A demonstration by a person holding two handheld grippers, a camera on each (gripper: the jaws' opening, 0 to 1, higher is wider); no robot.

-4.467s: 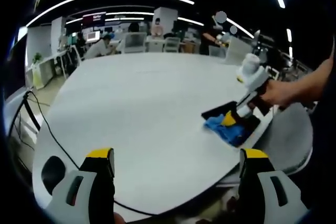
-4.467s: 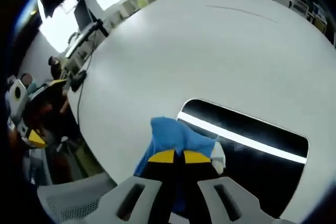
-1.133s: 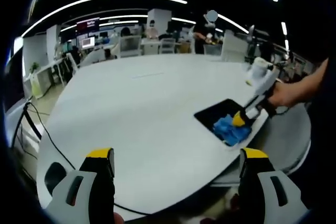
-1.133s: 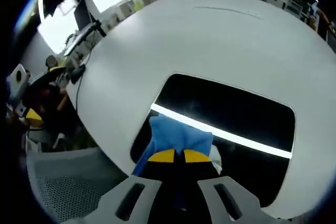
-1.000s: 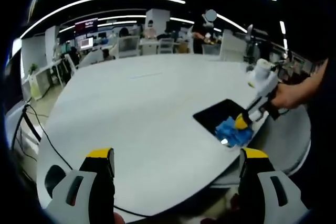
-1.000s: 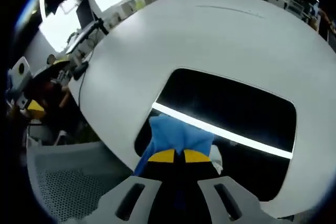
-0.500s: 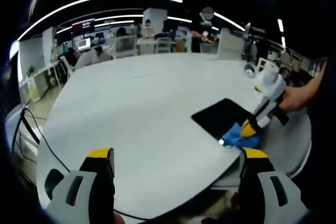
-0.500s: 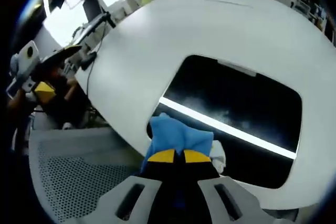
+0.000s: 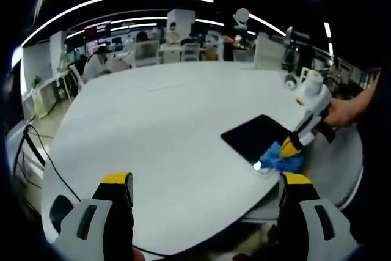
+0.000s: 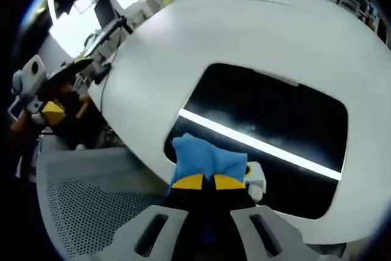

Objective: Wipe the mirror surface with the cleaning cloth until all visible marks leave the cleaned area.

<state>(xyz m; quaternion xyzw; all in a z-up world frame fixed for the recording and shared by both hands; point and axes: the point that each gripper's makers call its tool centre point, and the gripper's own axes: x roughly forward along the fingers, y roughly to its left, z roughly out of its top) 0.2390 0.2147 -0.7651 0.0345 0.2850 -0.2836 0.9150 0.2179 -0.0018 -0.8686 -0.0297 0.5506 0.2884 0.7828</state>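
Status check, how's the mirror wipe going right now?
Right hand-held gripper shut on blue cloth, at mirror's near edge. Left hand-held gripper open, empty, over the table. Nothing blocking.

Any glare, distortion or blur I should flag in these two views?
Left gripper view: heavy fisheye bends the ceiling light strips into arcs; the mirror looks flat black. Right gripper view: the mirror reflects one light as a bright stripe, faint smudges above it; the cleaning cloth in the right gripper is sharp.
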